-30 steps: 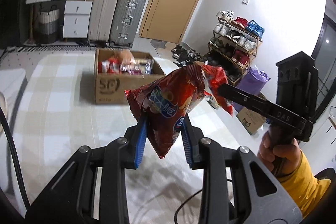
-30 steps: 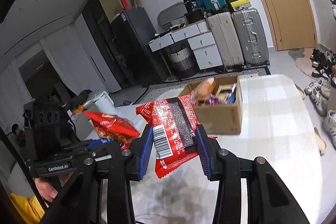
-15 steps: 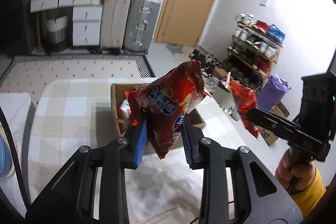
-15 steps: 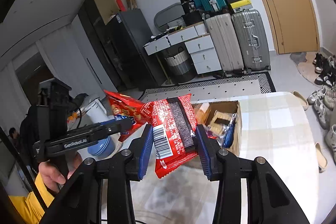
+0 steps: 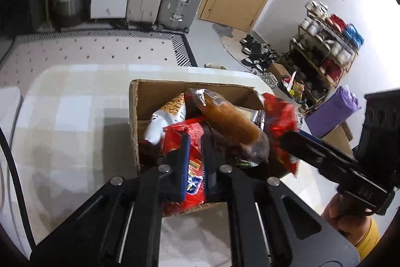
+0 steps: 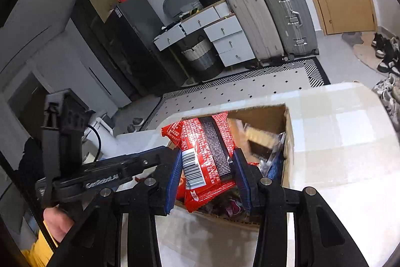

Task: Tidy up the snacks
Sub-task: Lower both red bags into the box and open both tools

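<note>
The left gripper [image 5: 194, 162], matte black with blue pads, has just been closing and now pinches a crinkly red foil snack bag with a blue logo [image 5: 193, 174] flat between its jaws. That bag hangs down past the tips into the open brown corrugated cardboard box [image 5: 150, 91]. Just beyond the jaws lie a glossy brown bread roll in clear film [image 5: 232, 124] and a white-and-tan packet [image 5: 167, 114]; what sits beneath them is too shadowed to make out.

The right gripper [image 6: 207, 172] clamps a flat red plastic packet with a black stripe and a white barcode [image 6: 205, 154] between its blue pads, jaws partly apart. The packet's top rises above the tips over the box's near rim; the blurred wrappers beyond it cannot be told apart. The left gripper's body crosses in from the left of these jaws, hiding its own tips in that view.

A second ago both packets were held above the checked tablecloth [image 5: 62, 116], with the box well ahead of the jaws; now both are over it.
</note>
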`<state>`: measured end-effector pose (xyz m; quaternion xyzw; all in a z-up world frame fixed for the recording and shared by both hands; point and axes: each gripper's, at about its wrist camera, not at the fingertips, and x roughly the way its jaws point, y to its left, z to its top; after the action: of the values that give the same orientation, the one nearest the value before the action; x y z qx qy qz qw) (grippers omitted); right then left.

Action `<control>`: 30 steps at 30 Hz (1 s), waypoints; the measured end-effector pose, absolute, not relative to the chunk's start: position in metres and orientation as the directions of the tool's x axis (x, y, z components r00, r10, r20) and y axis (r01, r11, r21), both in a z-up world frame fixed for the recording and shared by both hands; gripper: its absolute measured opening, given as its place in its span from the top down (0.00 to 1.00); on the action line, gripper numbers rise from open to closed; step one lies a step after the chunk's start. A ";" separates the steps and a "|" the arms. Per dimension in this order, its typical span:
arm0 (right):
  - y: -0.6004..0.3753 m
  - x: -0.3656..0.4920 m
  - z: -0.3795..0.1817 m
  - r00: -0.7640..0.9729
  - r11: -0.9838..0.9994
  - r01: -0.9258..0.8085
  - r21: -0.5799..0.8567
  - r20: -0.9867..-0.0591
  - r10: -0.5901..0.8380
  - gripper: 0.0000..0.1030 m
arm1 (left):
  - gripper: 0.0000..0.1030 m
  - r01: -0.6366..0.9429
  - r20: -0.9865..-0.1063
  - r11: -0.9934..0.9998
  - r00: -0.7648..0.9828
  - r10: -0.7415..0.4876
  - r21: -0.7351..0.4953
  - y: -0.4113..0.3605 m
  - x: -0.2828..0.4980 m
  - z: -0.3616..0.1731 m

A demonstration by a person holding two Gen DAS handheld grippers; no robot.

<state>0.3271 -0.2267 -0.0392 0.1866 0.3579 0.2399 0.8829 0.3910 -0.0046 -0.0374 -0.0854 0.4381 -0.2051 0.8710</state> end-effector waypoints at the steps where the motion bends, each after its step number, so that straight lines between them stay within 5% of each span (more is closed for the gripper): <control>1: -0.226 0.328 -0.041 0.634 0.817 -0.294 0.496 -0.539 0.555 0.61 | 0.95 0.297 -0.722 0.895 0.531 -0.444 -0.333 -0.008 0.387 -0.038; 6: -0.225 0.338 -0.045 0.632 0.815 -0.285 0.504 -0.541 0.555 0.61 | 0.95 0.325 -0.700 0.913 0.591 -0.400 -0.247 -0.014 0.374 -0.028; 17: -0.199 0.349 -0.043 0.596 0.834 -0.360 0.419 -0.584 0.551 0.61 | 0.95 0.272 -0.721 0.923 0.578 -0.382 -0.271 0.001 0.357 -0.029; 30: -0.163 0.354 -0.054 0.644 0.920 -0.377 0.106 -0.684 0.343 0.61 | 0.95 0.271 -0.733 0.932 0.578 -0.358 -0.242 -0.003 0.349 -0.030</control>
<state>0.3537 -0.1627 -0.0543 -0.0231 0.3724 0.1984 0.9063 0.3488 -0.0032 -0.0301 -0.0515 0.4234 -0.1775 0.8869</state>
